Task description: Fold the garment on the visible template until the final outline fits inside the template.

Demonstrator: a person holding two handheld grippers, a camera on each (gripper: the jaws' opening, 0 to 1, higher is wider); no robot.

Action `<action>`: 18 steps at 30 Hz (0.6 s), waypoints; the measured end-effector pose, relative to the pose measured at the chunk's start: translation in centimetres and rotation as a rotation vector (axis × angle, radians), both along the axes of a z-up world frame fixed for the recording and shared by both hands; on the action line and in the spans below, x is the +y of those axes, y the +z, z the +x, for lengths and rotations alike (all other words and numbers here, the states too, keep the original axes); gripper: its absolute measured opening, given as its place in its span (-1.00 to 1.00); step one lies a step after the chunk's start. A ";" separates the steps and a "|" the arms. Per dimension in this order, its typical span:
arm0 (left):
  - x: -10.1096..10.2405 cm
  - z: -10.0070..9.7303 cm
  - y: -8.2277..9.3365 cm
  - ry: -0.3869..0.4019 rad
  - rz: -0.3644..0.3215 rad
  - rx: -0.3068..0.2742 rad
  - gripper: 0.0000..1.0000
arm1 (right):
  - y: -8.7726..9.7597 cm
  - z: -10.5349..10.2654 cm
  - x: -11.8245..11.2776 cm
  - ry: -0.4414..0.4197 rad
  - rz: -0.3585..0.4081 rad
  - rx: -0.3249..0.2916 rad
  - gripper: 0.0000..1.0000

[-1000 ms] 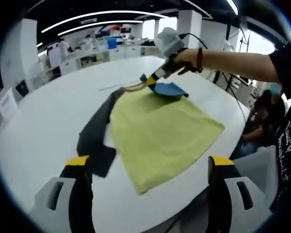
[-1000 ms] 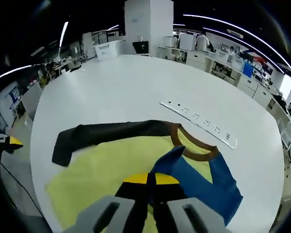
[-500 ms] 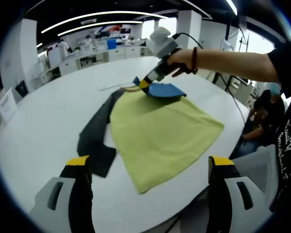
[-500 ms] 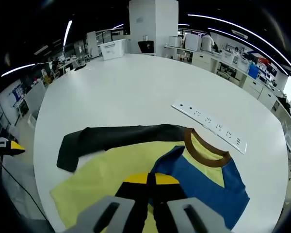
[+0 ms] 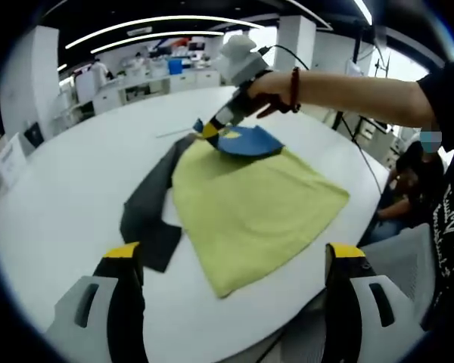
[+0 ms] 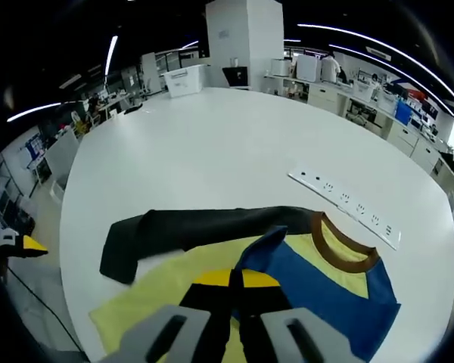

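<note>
A yellow garment (image 5: 253, 204) lies flat on the white table (image 5: 68, 189), with a black sleeve (image 5: 147, 212) stretched along its left side. At the far end its blue sleeve (image 5: 246, 140) is lifted and folded over the body, pinched by my right gripper (image 5: 210, 130) in a person's hand. In the right gripper view the right gripper (image 6: 236, 278) is shut on the blue sleeve (image 6: 318, 295), beside the brown collar (image 6: 346, 255) and the black sleeve (image 6: 204, 227). My left gripper (image 5: 233, 253) hovers open over the near table edge, apart from the cloth.
A white power strip (image 6: 352, 208) lies on the table beyond the collar. A seated person (image 5: 408, 181) and a chair are at the table's right side. Lab benches and a white pillar (image 6: 242, 38) stand far behind. The left gripper's tip (image 6: 23, 243) shows at the table's edge.
The right gripper has carried the blue sleeve further across the garment, toward the black sleeve side. The left gripper has stayed where it was, open.
</note>
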State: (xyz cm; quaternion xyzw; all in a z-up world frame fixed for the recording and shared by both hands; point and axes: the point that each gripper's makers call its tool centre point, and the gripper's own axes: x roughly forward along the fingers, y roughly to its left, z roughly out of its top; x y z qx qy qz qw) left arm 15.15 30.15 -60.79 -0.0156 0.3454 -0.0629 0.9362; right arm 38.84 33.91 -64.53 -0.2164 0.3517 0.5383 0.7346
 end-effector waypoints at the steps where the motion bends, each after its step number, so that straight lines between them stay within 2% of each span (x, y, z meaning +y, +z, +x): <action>1: 0.0 0.0 0.0 0.001 0.000 0.001 0.93 | 0.0 -0.1 0.1 0.003 0.000 0.002 -1.00; 7: 0.3 -0.2 -0.2 0.009 -0.001 0.003 0.93 | -0.7 -0.9 0.8 0.027 -0.010 0.004 -1.00; 18: 0.6 -0.6 -0.5 0.023 -0.004 0.013 0.92 | -3.6 -1.8 1.2 0.044 -0.043 0.034 -1.00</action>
